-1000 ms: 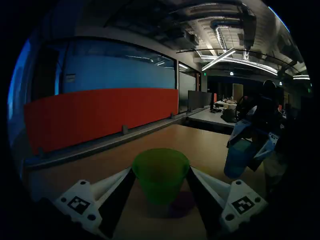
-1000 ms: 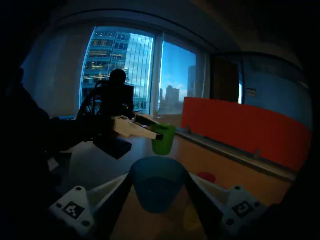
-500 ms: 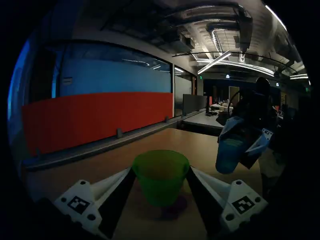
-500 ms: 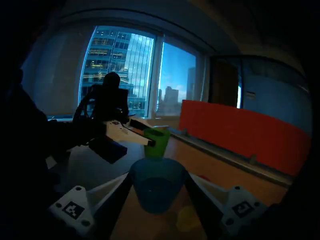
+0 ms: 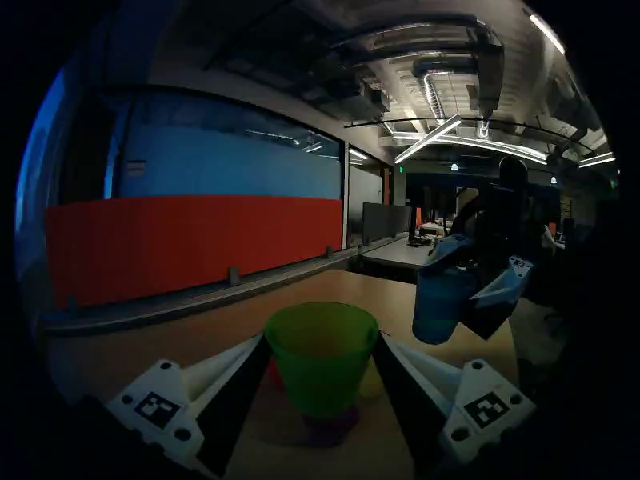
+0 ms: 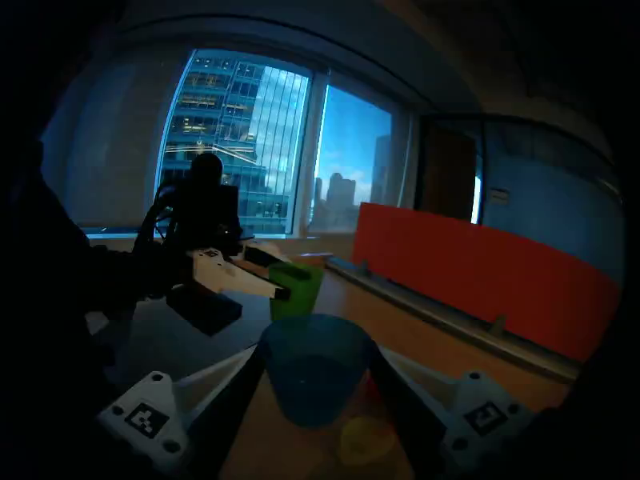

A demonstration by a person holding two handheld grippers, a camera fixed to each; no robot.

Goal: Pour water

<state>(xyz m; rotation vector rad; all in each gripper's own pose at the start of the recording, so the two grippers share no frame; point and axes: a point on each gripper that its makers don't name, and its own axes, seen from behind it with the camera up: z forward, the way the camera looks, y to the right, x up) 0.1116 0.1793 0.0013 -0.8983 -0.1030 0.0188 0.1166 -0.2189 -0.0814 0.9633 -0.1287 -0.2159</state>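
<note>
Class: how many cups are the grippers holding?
2: the green cup in the left gripper, the blue cup in the right gripper. None looks hidden.

Exposure: both views are looking dim and underexposed.
Ceiling strips (image 5: 432,138): they are glowing white, glaring on the ducts (image 5: 436,68).
Windows (image 6: 240,152): blue daylight is backlighting the person (image 6: 64,264) into silhouette.
Colour: green cup (image 5: 322,356) and blue cup (image 6: 316,372) are showing muted.
Edges: fisheye is bending lines, darkening the rim.
</note>
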